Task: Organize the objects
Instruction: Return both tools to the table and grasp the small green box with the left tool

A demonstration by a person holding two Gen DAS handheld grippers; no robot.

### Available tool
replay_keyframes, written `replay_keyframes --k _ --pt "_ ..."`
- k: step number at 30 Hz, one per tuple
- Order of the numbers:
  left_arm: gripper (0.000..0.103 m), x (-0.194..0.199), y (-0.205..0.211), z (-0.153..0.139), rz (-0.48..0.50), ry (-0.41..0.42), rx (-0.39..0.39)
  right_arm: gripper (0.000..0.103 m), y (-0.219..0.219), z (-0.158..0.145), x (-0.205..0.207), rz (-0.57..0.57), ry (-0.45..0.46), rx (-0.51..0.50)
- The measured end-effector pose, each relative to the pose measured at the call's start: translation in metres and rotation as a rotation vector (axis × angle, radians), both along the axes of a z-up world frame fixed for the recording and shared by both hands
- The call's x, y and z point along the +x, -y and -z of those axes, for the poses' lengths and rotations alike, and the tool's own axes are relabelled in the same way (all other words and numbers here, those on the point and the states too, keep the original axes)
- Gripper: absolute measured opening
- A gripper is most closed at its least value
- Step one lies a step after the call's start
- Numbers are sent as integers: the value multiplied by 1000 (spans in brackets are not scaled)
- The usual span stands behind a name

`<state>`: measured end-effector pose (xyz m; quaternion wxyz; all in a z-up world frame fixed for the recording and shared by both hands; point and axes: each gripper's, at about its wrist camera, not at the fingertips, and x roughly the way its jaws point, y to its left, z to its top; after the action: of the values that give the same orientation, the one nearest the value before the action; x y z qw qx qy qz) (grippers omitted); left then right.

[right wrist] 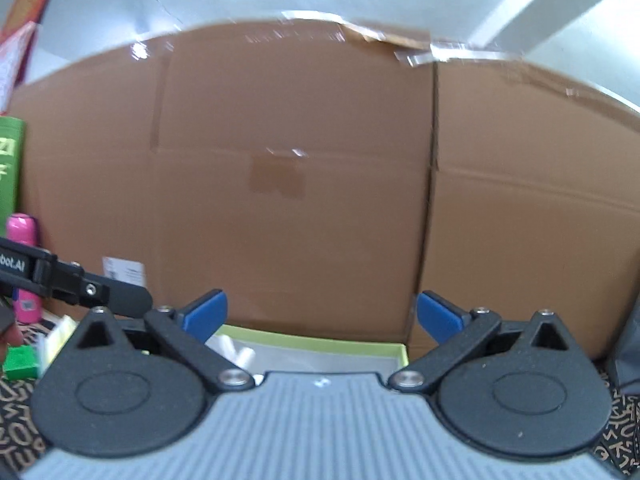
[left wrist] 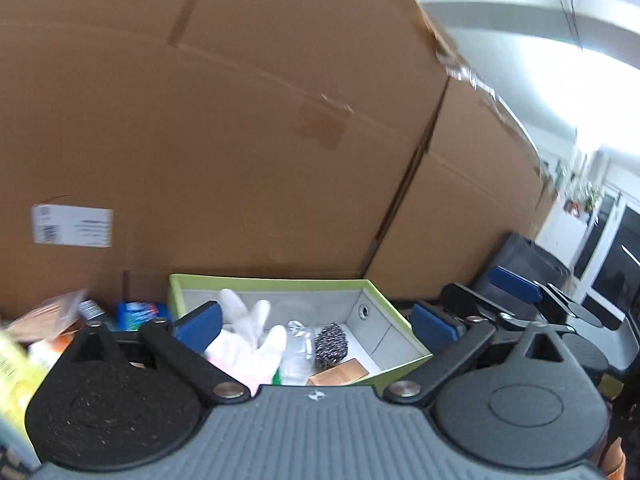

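Observation:
A green box with a grey lining sits against a big cardboard carton. Inside it lie a white glove, a clear plastic bag, a steel scourer and a small brown box. My left gripper hangs open just over the near side of the box, holding nothing. In the right wrist view my right gripper is open and empty too, a little above the box rim, with the glove's fingers showing below it. One of its pads shows to the right of the box.
The cardboard carton fills the background close behind the box. Left of the box lie packets and a blue pack. A pink bottle, a green block and a green carton stand at the left. A dark bin is at the right.

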<state>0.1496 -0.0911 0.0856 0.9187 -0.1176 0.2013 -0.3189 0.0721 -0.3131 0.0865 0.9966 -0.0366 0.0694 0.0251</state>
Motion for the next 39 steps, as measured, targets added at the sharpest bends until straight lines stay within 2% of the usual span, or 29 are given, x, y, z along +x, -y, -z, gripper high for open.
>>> replay_keyframes --k 3,8,13,17,21,30,35,39 --pt "103 -18 -13 9 -60 2 27 103 -11 1 -19 -47 12 4" --pt "103 -42 -39 37 -177 -76 110 103 -37 14 -33 -118 -31 29" --pt "103 -51 -73 75 -316 -214 156 103 -64 45 -31 -213 -161 102" --pt "103 -51 -100 90 -422 -260 198 103 -95 70 -25 -270 -272 111" --pt "103 -52 -123 92 -487 -282 198 103 -121 78 -26 -322 -299 117" --pt "103 -54 -149 94 -497 -273 190 103 -153 69 -25 -375 -307 115" --pt "103 -56 -177 89 -514 -229 176 103 -174 78 -16 -398 -348 87" --pt "103 -47 -195 83 -482 -207 211 103 -193 91 -1 -415 -381 41"
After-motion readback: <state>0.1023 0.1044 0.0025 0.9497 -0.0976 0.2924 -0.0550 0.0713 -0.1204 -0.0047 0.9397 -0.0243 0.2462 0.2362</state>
